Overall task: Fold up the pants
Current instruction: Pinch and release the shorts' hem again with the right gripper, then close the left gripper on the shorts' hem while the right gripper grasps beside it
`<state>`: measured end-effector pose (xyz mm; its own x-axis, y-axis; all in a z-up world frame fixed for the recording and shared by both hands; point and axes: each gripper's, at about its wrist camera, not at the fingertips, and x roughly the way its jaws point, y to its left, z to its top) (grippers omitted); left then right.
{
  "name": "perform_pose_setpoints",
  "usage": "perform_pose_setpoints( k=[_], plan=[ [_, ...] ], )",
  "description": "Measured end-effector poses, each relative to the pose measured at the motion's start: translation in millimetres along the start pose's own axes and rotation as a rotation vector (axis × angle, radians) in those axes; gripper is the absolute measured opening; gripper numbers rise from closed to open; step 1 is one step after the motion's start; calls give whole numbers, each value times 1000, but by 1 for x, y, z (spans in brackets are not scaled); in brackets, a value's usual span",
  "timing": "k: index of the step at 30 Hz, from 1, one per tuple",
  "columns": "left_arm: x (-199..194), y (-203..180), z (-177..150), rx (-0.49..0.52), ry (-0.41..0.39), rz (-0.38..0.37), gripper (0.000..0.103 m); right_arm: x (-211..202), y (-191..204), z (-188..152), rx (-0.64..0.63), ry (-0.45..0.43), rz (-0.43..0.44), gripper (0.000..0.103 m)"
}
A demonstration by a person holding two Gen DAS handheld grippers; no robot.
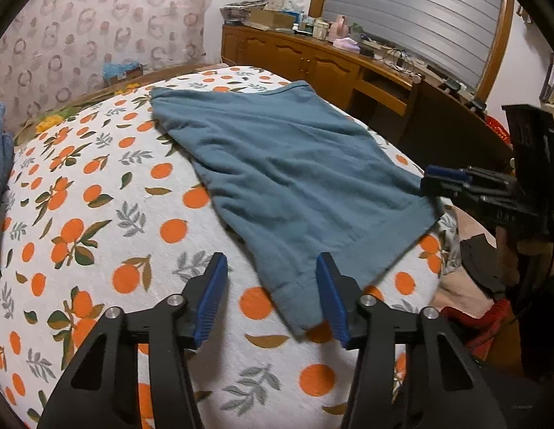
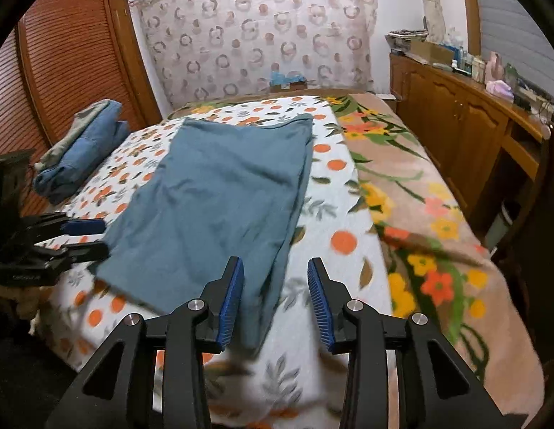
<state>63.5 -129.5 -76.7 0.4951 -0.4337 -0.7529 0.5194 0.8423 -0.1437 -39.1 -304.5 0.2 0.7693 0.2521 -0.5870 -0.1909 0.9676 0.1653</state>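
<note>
Teal-blue pants [image 1: 287,175] lie flat and folded lengthwise on the orange-print bedsheet [image 1: 98,214]; they also show in the right wrist view [image 2: 219,193]. My left gripper [image 1: 273,300] is open, its blue pads straddling the near hem corner of the pants without closing on it. My right gripper [image 2: 275,302] is open over the near right hem corner. In the left wrist view the right gripper [image 1: 452,182] sits at the pants' right hem edge. In the right wrist view the left gripper [image 2: 83,237] sits open at the left hem edge.
Folded blue clothes [image 2: 83,153] are stacked at the bed's far left. A floral blanket [image 2: 427,214] covers the bed's right side. A wooden cabinet [image 2: 466,128] with clutter runs along the right wall. A patterned curtain [image 2: 255,32] hangs behind the bed.
</note>
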Motion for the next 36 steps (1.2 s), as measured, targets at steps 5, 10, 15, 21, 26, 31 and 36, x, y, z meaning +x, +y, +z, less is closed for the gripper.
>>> perform_pose_setpoints(
  k=[5,10,15,21,26,31,36],
  plan=[
    [3,-3,-2,4,14,1,51,-6,1,-9,15,13,16,39],
    [6,-1,-3,-14,27,-1,55,-1,3,-9,8,42,16,39],
    [6,0,-3,-16,28,0,57,-3,1,-10,21,35,16,39],
    [4,-2,-7,-20,30,-27,56,-3,4,-13,10,22,12,38],
    [4,-7,-7,-11,31,-43,50,-2,4,-15,11,17,16,33],
    [4,-7,-7,-10,29,-55,36,-2,5,-16,14,12,33,24],
    [2,-8,-7,-9,15,-75,19,-2,8,-14,5,-2,63,11]
  ],
)
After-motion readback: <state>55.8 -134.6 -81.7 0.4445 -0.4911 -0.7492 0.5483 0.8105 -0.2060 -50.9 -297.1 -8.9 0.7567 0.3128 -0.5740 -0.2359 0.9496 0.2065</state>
